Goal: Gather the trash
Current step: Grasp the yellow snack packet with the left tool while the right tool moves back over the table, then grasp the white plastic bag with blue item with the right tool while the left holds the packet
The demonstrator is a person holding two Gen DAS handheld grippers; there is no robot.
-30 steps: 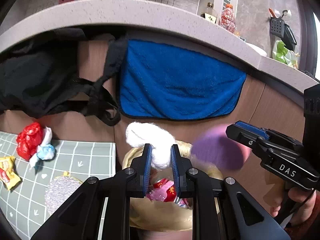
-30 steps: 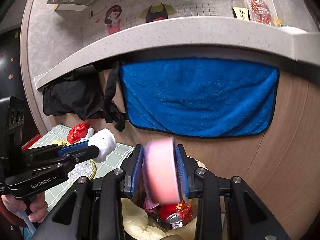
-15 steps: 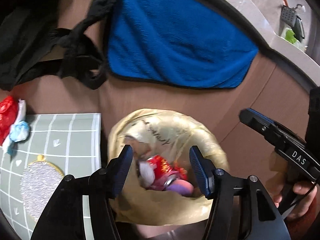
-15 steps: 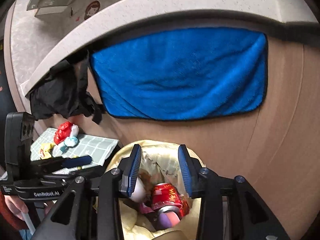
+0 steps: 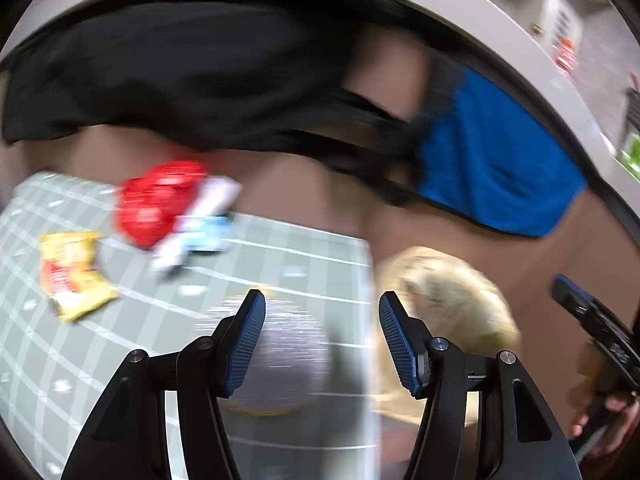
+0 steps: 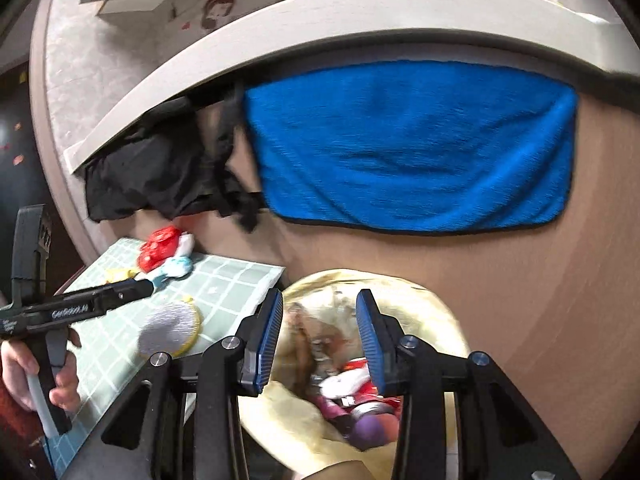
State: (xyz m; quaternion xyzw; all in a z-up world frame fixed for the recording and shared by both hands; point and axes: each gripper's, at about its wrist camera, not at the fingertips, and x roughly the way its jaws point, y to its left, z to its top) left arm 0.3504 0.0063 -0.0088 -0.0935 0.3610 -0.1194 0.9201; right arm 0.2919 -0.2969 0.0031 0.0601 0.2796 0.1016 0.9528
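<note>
My left gripper (image 5: 322, 342) is open and empty over the green checked mat (image 5: 304, 264), above a silver round pad (image 5: 280, 360). A red wrapper (image 5: 156, 200), a white and blue wrapper (image 5: 200, 224) and a yellow packet (image 5: 70, 272) lie on the mat beyond it. My right gripper (image 6: 320, 340) is open and empty above the yellow-lined trash bin (image 6: 436, 300), which holds a red can (image 6: 360, 388), a white wad and a purple ball (image 6: 372, 428). The bin (image 5: 452, 300) shows right of the mat in the left view.
A blue towel (image 6: 408, 148) and a black bag (image 6: 160, 172) hang from the counter edge (image 6: 280, 28) over the wooden cabinet front. The left gripper (image 6: 80, 304) shows over the mat (image 6: 224, 276) in the right view. The left view is motion-blurred.
Both grippers opened and dropped the white wad and the pink-purple piece into the bin. My left gripper then swung left from the bin to over the mat.
</note>
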